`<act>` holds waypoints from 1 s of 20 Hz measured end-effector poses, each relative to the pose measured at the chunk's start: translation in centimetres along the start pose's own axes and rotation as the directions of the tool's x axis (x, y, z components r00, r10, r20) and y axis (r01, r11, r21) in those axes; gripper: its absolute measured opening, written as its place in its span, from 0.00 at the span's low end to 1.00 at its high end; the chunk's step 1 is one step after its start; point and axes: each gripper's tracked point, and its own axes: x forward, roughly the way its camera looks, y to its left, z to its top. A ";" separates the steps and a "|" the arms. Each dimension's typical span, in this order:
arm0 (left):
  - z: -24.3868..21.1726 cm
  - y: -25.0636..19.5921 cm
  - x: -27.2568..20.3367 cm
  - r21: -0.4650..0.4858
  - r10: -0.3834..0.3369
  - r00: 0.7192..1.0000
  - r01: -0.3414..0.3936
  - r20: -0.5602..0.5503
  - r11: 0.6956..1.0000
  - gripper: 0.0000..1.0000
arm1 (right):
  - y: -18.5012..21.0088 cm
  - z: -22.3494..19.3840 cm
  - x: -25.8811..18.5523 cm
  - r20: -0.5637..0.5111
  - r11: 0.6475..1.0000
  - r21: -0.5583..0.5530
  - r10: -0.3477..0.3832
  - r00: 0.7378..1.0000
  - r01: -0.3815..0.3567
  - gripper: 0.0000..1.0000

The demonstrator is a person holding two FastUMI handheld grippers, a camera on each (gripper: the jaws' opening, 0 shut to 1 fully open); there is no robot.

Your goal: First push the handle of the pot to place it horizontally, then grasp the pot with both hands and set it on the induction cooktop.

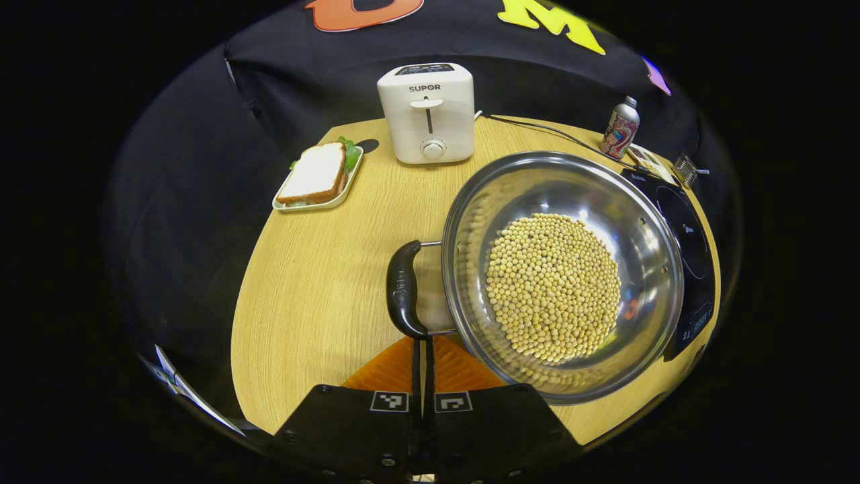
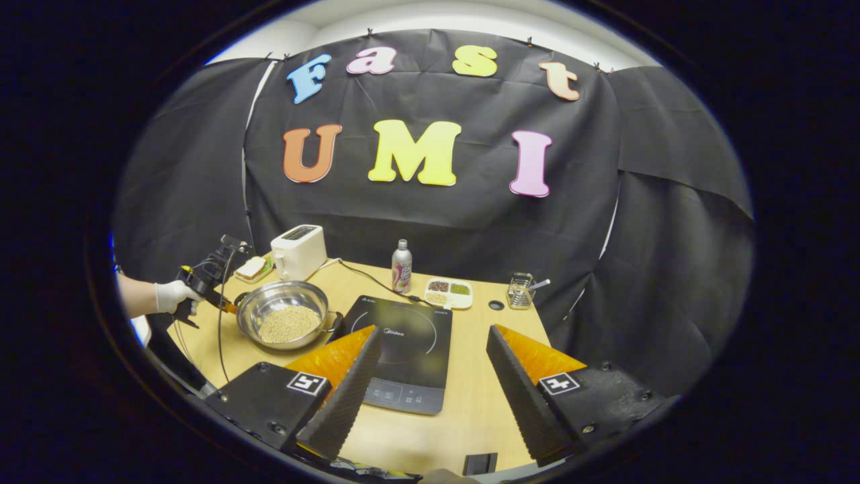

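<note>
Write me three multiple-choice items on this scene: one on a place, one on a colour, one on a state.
1. Where does the pot stand?
A. On top of the induction cooktop
B. On the table, beside the induction cooktop
C. On top of the toaster

2. What colour is the toaster?
A. Red
B. Black
C. White

3. How is the right tool?
A. Open, holding nothing
B. Shut on the pot's handle
C. Shut on a can

Key:
1. B: in the right gripper view the pot rests on the table, to the left of the induction cooktop.
2. C: its body is white in both views.
3. A: its two fingers stand wide apart above the cooktop with nothing between them.
</note>
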 end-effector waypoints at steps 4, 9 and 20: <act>0.8 0.3 0.2 0.014 -0.003 1.000 0.003 0.005 1.000 0.00 | 1.0 -0.2 0.3 -0.016 1.000 -0.015 0.007 1.000 -0.008 1.00; 0.8 0.6 -0.3 0.008 0.000 0.999 0.000 0.035 1.000 0.00 | 2.7 -0.2 1.6 -0.037 0.999 -0.007 0.039 0.999 -0.039 1.00; 3.3 2.4 -6.7 0.022 0.025 0.960 -0.033 0.280 0.999 0.97 | 13.5 -3.6 11.4 -0.183 0.969 0.023 0.247 0.952 -0.247 1.00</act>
